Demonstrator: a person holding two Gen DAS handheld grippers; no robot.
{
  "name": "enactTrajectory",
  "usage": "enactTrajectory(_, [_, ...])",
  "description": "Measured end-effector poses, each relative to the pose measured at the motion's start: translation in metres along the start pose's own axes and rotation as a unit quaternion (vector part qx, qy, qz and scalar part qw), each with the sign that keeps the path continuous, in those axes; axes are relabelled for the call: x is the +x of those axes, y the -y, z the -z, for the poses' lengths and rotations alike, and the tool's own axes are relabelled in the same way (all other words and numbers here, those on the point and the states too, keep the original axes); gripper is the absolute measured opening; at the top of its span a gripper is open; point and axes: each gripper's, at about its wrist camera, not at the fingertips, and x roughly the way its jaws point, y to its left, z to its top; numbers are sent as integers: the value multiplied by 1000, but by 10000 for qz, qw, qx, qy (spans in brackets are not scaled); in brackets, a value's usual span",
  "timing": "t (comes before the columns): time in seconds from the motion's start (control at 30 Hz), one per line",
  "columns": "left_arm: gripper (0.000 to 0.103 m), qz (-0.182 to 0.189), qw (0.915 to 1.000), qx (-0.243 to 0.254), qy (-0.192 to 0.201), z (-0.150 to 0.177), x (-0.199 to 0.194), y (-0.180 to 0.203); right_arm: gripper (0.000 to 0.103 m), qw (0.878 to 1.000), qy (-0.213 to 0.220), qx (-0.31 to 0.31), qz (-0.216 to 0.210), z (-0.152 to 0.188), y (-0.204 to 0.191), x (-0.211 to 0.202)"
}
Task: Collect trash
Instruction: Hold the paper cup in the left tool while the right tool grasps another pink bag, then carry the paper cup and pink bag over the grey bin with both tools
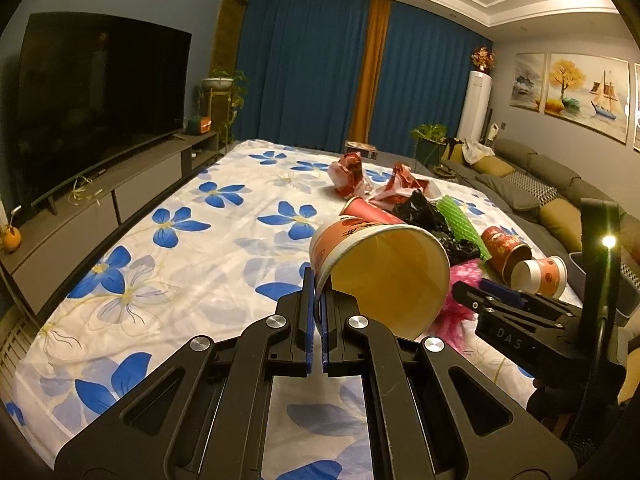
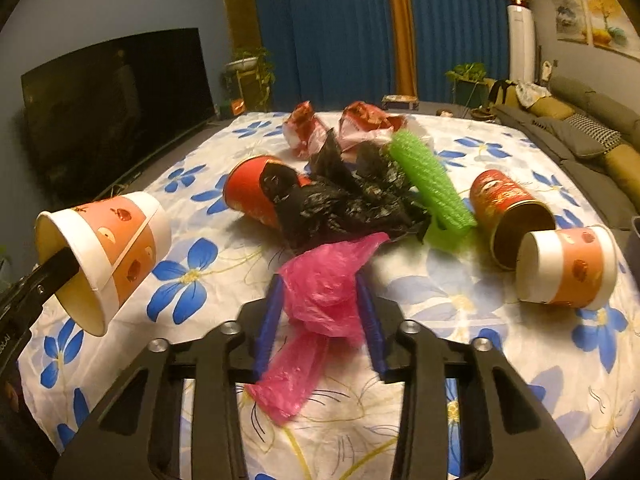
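Observation:
My left gripper [image 1: 318, 280] is shut on the rim of an orange-and-white paper cup [image 1: 380, 268] and holds it tilted above the flowered cloth; the cup also shows at the left of the right wrist view [image 2: 108, 256]. My right gripper [image 2: 320, 284] is open, its blue fingers on either side of a crumpled pink plastic bag [image 2: 320, 296] that lies on the cloth. Behind the bag lie a black plastic bag [image 2: 344, 196], a green mesh sleeve [image 2: 432, 184], a red cup [image 2: 252, 188], a red tube [image 2: 508, 208] and another orange cup [image 2: 568, 268].
Two crumpled red-and-white wrappers [image 2: 340, 124] lie farther back. The table is covered by a white cloth with blue flowers [image 1: 180, 240]. A TV [image 1: 96, 100] on a low cabinet stands to the left, a grey sofa [image 1: 540, 184] to the right, blue curtains behind.

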Motion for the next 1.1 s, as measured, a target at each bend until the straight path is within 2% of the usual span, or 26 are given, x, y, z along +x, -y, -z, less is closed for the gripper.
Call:
enactTrajectory(0.1, [2,9,10000,29,-8,1,-1,2,23,10000,11,-27,-53,1,-1,-1])
enactTrajectory(0.17, [2,16,10000,30,-14,1,-1,2,10,9999,40,-66,-82,2,-2,-4])
enactTrajectory(0.6, [2,104,9997,171,104,-2,-15,21,7,9969,781,18,-123,11,14,-78])
enactTrajectory(1.1, [2,502,9970,514,282,-15,-28,86,7,9881,1455,439,242,18,75,-151])
